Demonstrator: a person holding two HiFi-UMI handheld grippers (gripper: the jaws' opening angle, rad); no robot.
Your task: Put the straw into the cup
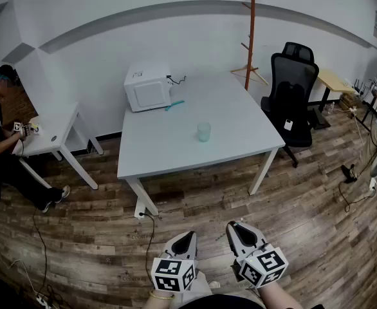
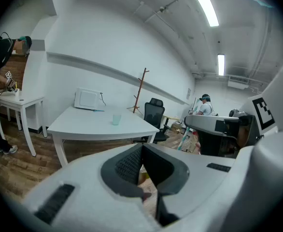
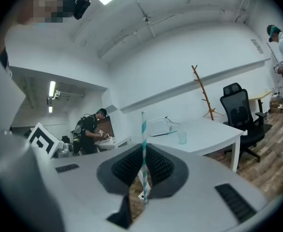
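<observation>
Your left gripper [image 1: 183, 236] has its jaws pressed together with nothing between them. Your right gripper [image 1: 239, 226] is clamped on the straw [image 3: 143, 151], which is white with teal bands and stands upright between the pads. The head view is too small to make it out. Each cube carries black-and-white square markers. Farther off, the pale green translucent cup [image 1: 204, 131] stands on the white table [image 1: 175, 156], well apart from the straw. Behind it sits a white microwave [image 1: 148, 87], whose corner label is too small to read.
</observation>
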